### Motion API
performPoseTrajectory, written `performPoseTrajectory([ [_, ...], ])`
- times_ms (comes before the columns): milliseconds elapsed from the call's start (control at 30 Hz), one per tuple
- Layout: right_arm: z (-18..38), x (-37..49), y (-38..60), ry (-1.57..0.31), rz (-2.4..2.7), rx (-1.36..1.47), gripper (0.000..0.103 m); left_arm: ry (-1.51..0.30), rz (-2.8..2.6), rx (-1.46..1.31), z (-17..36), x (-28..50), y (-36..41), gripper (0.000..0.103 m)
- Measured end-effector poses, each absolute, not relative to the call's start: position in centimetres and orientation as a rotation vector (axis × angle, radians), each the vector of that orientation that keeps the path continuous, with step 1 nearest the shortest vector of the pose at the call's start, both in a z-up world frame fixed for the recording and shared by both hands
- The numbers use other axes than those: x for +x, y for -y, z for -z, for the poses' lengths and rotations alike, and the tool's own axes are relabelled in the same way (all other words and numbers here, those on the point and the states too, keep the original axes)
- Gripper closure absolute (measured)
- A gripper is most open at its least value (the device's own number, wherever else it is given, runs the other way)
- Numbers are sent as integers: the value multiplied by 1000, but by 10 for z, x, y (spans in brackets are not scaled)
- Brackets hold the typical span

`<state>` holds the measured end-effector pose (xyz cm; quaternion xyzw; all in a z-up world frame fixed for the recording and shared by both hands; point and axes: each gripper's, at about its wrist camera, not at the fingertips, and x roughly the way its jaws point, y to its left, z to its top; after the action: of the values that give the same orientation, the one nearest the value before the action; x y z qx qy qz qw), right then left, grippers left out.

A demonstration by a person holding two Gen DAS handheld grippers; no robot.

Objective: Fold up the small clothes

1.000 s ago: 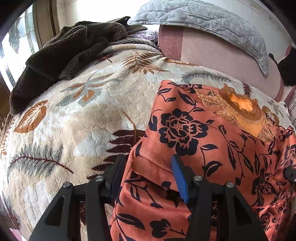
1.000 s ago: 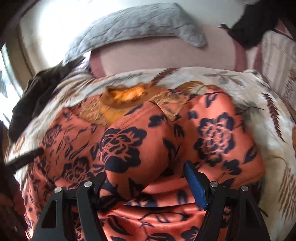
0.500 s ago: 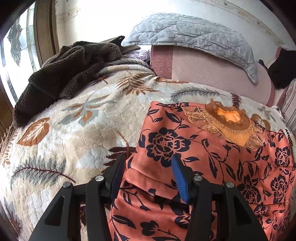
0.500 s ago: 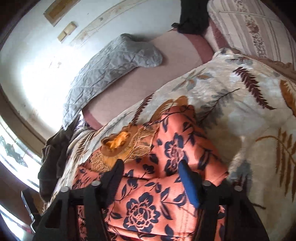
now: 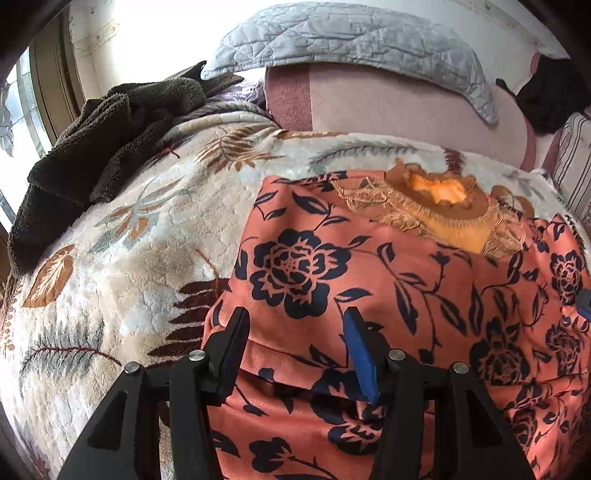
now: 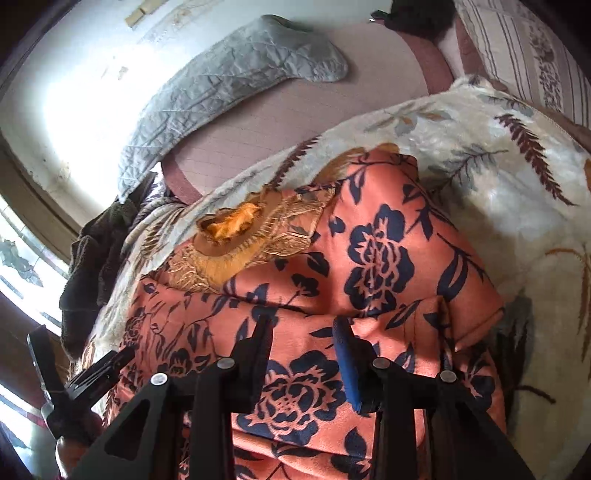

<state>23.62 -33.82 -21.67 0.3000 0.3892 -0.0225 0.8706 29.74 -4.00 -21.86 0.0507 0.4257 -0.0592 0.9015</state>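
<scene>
Blanket (image 5: 122, 280) w/ garment (image 5: 369, 266) under both spread claws.

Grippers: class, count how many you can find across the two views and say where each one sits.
2. The left gripper hovers over the orange floral garment near its left edge; the right gripper is over its right side. Both have jaws apart. Nothing suggests a hidden third.

Garment (image 5: 388, 280) smooth matt cloth; blanket (image 5: 122, 295) plush fleece.

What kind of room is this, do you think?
Probably a bedroom: the garment lies on a leaf-print plush blanket spread over a bed, with a grey quilted pillow behind and a window beside.
</scene>
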Motion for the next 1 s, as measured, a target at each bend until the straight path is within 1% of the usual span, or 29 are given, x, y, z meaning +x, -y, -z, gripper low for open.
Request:
performPoseTrajectory([
  [33, 214, 234, 335, -816, 32, 618, 65, -860, 135, 103, 215, 294, 41, 45],
  [67, 215, 232, 332, -831, 26, 610, 65, -849, 143, 109, 214, 293, 43, 37],
  [133, 224, 231, 326, -895, 40, 598, 65, -852, 149, 146, 220, 292, 49, 28],
  [200, 240, 231, 323, -978, 56, 591, 66, -890, 150, 200, 233, 291, 57, 27],
  [233, 242, 228, 323, -985, 54, 588, 66, -923, 152, 233, 241, 291, 61, 27],
  [267, 237, 223, 323, -975, 61, 586, 66, -944, 146, 266, 246, 289, 64, 27],
  [367, 208, 191, 328, -877, 35, 600, 66, -885, 144, 299, 233, 266, 63, 27],
  [400, 199, 177, 330, -845, 34, 601, 64, -875, 148, 297, 228, 258, 61, 27],
  [433, 192, 162, 332, -825, 33, 594, 59, -867, 147, 291, 223, 250, 59, 26],
  [467, 186, 148, 333, -811, 41, 583, 42, -864, 139, 287, 218, 242, 57, 26],
  [500, 181, 134, 334, -794, 50, 570, 36, -865, 128, 291, 214, 233, 54, 26],
  [633, 165, 85, 341, -782, 97, 551, 36, -825, 48, 334, 199, 188, 36, 19],
  [900, 162, 15, 351, -806, 143, 563, 36, -779, 10, 223, 160, 110, -34, 18],
  [967, 164, 6, 351, -808, 135, 566, 36, -778, -11, 199, 152, 95, -54, 14],
  [1000, 164, 2, 351, -810, 130, 568, 36, -782, -22, 188, 149, 89, -64, 14],
])
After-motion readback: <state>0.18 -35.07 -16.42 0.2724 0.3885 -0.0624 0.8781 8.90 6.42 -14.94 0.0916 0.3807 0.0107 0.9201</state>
